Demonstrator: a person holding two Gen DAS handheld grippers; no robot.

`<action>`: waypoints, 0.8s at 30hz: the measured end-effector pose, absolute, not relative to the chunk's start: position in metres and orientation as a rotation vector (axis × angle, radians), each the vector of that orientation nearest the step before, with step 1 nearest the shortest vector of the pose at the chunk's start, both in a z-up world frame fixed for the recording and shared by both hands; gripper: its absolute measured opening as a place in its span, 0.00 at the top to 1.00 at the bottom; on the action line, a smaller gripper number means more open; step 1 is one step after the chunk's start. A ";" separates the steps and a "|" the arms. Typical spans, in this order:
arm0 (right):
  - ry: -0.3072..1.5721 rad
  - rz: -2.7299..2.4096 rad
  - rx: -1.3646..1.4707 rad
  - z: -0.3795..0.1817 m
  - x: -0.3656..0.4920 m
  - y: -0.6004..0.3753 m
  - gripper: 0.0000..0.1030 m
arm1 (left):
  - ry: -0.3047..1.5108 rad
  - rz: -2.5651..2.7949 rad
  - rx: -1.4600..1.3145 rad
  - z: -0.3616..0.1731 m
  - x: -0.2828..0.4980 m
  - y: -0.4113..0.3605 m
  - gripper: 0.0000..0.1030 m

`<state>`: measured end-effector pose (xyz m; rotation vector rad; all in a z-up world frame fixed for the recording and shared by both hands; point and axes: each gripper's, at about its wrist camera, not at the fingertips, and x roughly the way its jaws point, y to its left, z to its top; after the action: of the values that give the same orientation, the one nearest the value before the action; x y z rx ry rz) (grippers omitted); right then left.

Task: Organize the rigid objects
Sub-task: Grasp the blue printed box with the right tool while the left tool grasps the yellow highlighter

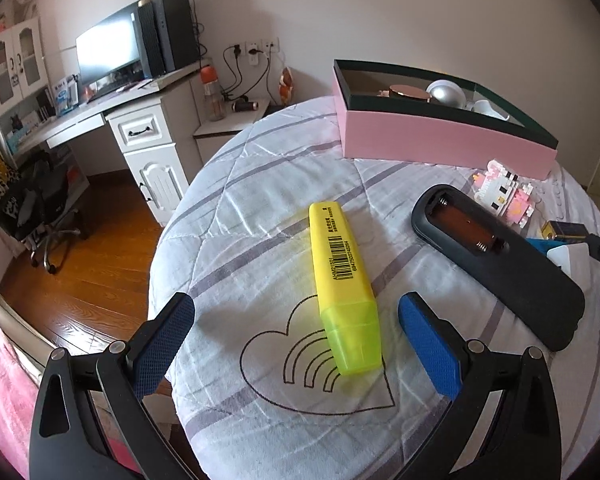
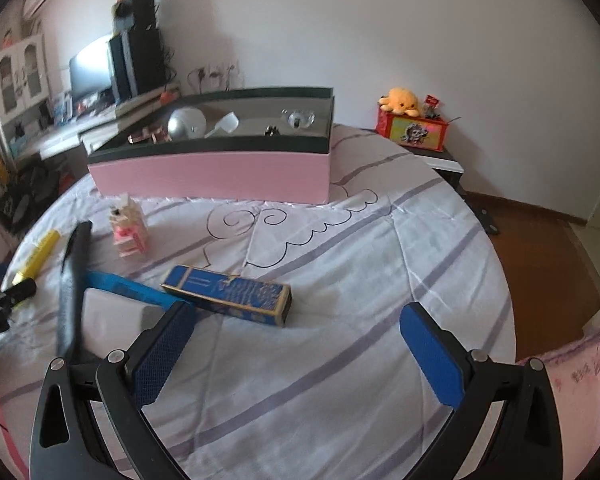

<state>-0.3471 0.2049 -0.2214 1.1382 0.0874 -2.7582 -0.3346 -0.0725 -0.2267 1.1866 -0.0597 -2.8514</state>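
A yellow highlighter [image 1: 345, 285] lies on the white quilt, its cap end between the wide-open fingers of my left gripper [image 1: 297, 322]. Right of it rests a black remote [image 1: 496, 264] with its battery bay uncovered. A pink block toy [image 1: 504, 194] and a small battery [image 1: 564, 231] sit beyond. The pink box [image 1: 440, 136] stands at the back with several items inside. My right gripper [image 2: 298, 326] is open above bare quilt, just short of a blue carton [image 2: 228, 294]. In the right wrist view the pink box [image 2: 212, 176], block toy [image 2: 130, 226], remote [image 2: 70, 284] and highlighter [image 2: 38, 258] also show.
A blue strip [image 2: 128, 286] lies beside the carton. The round bed [image 1: 260, 200] drops to wooden floor [image 1: 84, 276] on the left, where a desk with a monitor [image 1: 108, 50] stands. A side table with a plush toy and red box [image 2: 414, 126] is at the right.
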 end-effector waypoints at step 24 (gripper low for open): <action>0.127 -2.668 1.220 -0.230 -0.343 0.193 0.77 | -0.033 -2.818 1.187 -0.232 -0.338 -0.074 0.00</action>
<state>-0.3428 0.1928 -0.2297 1.2196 0.1272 -2.6676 -0.3378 -0.0743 -0.2319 1.1865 -0.0335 -2.8179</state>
